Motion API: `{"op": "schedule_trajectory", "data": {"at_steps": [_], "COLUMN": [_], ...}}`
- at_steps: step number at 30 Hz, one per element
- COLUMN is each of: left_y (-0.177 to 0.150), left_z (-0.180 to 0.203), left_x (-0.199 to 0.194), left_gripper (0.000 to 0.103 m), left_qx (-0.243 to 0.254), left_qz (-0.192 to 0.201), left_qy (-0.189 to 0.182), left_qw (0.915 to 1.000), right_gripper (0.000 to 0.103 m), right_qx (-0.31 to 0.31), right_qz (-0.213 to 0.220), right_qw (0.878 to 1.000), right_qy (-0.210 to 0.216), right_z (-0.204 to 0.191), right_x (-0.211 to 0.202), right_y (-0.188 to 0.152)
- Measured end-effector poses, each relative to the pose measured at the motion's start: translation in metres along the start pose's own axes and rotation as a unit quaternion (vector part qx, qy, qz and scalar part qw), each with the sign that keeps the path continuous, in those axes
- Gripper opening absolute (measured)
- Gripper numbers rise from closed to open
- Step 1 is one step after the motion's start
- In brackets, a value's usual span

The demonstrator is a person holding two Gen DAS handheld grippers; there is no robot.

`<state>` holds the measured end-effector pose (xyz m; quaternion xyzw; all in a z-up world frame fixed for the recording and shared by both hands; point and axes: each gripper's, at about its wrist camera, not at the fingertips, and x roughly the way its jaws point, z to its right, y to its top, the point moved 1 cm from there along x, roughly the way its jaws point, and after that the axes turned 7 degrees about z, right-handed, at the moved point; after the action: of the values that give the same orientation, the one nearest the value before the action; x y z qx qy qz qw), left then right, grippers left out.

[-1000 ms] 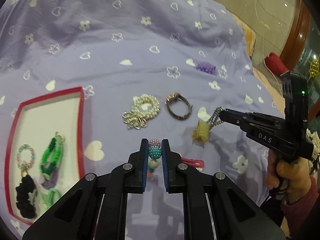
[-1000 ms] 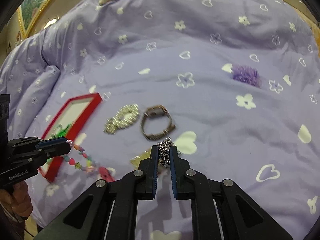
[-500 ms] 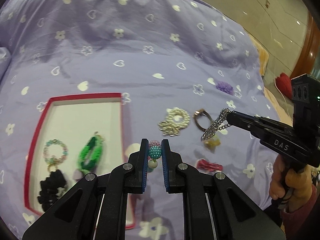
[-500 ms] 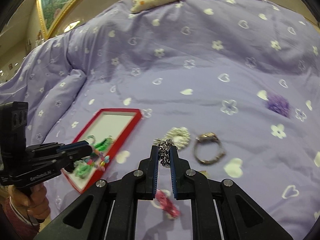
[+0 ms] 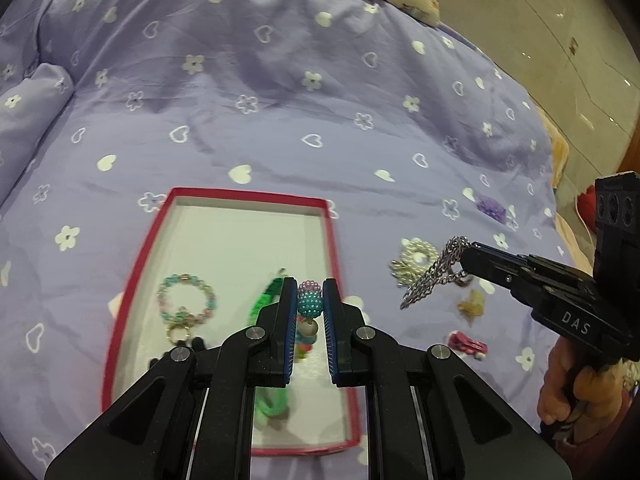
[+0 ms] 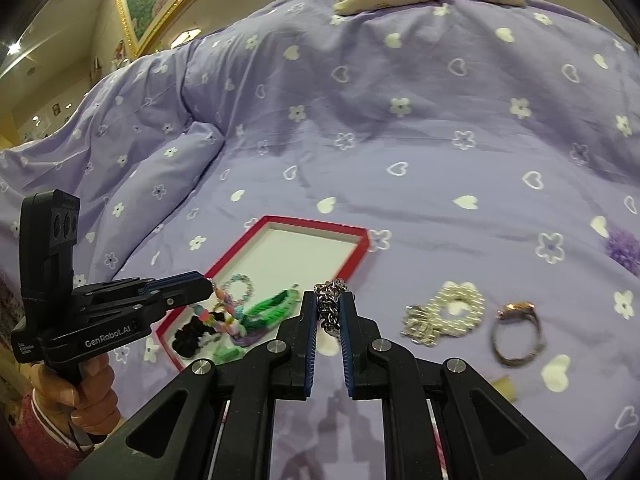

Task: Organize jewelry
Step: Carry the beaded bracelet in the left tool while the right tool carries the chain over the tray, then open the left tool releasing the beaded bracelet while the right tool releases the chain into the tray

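Over the red tray (image 5: 328, 240), left hand-held gripper (image 5: 309, 304) now arrived clamping bead bracelet (image 5: 309, 305), right hand-held gripper (image 6: 328, 312) still pinching silver chain (image 6: 329, 308)

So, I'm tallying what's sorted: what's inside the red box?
Inside the red box: a pastel bead ring, green loom bands, a black scrunchie. The left claw covers the near part.

Matt purple cloth bedspread (image 5: 304, 128), shiny metal chain (image 6: 330, 308), glossy bumpy plastic beads (image 5: 309, 302), matt black plastic gripper (image 5: 309, 308)
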<state>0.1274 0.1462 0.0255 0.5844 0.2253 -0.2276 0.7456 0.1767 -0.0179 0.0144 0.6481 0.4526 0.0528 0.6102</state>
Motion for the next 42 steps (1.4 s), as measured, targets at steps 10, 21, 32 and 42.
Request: {"op": "schedule_trajectory", "data": {"at_steps": [10,21,32,42], "left_y": [0.005,0.020,0.011,-0.006], "left_z": [-0.036,-0.077,-0.102,-0.111], "left_x": [0.014,0.050,0.098,0.118], "left_gripper": [0.011,0.011,0.011,0.011], "left_qx": [-0.020,-0.052,-0.071,-0.065], "left_qz": [-0.004,-0.013,-0.052,-0.095], "left_qy": [0.027,0.041,0.067,0.104], "left_qw": [0.9994,0.9977,0.9939,0.9879], "right_gripper": [0.010,0.010,0.010,0.011], "right_qx": [-0.002,0.015,0.028,0.021], "right_qz": [-0.012,-0.042,-0.085,-0.128], "right_qw": [0.999,0.997,0.995,0.991], "right_qy": [0.036,0.059,0.044,0.031], "right_z": [-0.029,-0.038,-0.023,-0.016], "right_x": [0.041,0.108,0.153,0.170], "right_y": [0.011,0.022,0.005,-0.016]}}
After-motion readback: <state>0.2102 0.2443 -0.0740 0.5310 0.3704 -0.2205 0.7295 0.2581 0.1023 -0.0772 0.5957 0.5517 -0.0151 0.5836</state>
